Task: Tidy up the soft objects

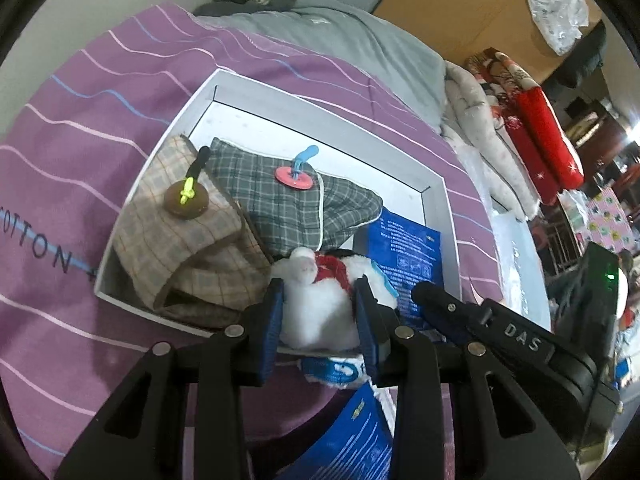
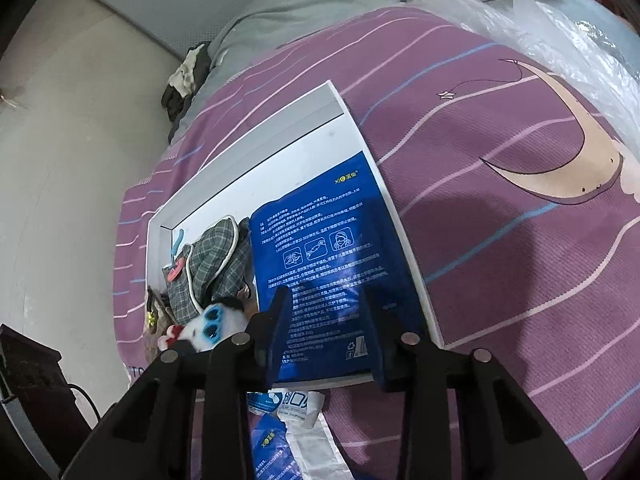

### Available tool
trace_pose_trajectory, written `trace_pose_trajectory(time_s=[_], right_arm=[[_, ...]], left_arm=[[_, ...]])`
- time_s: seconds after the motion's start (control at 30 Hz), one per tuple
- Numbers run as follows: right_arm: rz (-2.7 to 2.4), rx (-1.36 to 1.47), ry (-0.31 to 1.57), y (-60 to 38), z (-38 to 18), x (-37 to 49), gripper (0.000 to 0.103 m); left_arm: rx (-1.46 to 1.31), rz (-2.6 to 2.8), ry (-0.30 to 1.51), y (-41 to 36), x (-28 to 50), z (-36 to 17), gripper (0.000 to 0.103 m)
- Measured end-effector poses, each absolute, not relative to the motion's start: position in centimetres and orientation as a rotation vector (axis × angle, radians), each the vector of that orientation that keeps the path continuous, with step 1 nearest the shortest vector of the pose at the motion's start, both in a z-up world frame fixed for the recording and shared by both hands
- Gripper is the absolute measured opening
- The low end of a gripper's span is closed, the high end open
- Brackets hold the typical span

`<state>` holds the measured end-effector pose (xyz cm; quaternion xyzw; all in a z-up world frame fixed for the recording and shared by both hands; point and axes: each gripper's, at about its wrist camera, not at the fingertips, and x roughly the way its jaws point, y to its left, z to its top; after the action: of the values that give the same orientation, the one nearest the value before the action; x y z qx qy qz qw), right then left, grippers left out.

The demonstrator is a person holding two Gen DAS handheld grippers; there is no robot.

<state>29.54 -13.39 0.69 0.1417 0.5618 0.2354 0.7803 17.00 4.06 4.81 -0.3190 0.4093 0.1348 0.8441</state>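
A white plush toy [image 1: 316, 304] with a red scarf hangs at the near edge of a shallow white box [image 1: 320, 104] on a purple striped bedspread. My left gripper [image 1: 320, 316] is shut on its body. In the right wrist view the toy [image 2: 216, 324] shows blue goggles. Inside the box lie a beige plaid pouch [image 1: 192, 248] with a brown button, a grey plaid pouch [image 1: 288, 204] with a pink button, and a blue printed packet [image 2: 320, 232]. My right gripper [image 2: 326, 324] hovers over that packet's near end, jaws apart, the packet flat beneath them.
A second blue packet [image 2: 280, 444] and a small white sachet [image 2: 298, 404] lie on the bedspread [image 2: 520, 260] just outside the box's near edge. A grey blanket [image 1: 340, 28], clear plastic sheeting [image 2: 560, 40] and red cushions [image 1: 540, 128] border the bed.
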Motion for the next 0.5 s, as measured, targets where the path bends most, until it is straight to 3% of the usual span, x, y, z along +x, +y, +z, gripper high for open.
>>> trace_pose_trajectory(time_s=[0.3, 0.4, 0.5], right_arm=[[0.512, 0.316, 1.222, -13.5, 0.7, 29.6, 0.033], [0.509, 0.313, 1.223, -13.7, 0.8, 29.6, 0.033], [0.506, 0.309, 1.222, -13.7, 0.9, 29.6, 0.033]], left_arm=[[-0.644, 0.420, 0.916, 2.5, 17.6, 4.1, 0.040], [-0.624, 0.387, 0.932, 2.3, 17.6, 4.4, 0.045], [-0.664, 0.308, 0.934, 2.7, 17.3, 4.9, 0.058]])
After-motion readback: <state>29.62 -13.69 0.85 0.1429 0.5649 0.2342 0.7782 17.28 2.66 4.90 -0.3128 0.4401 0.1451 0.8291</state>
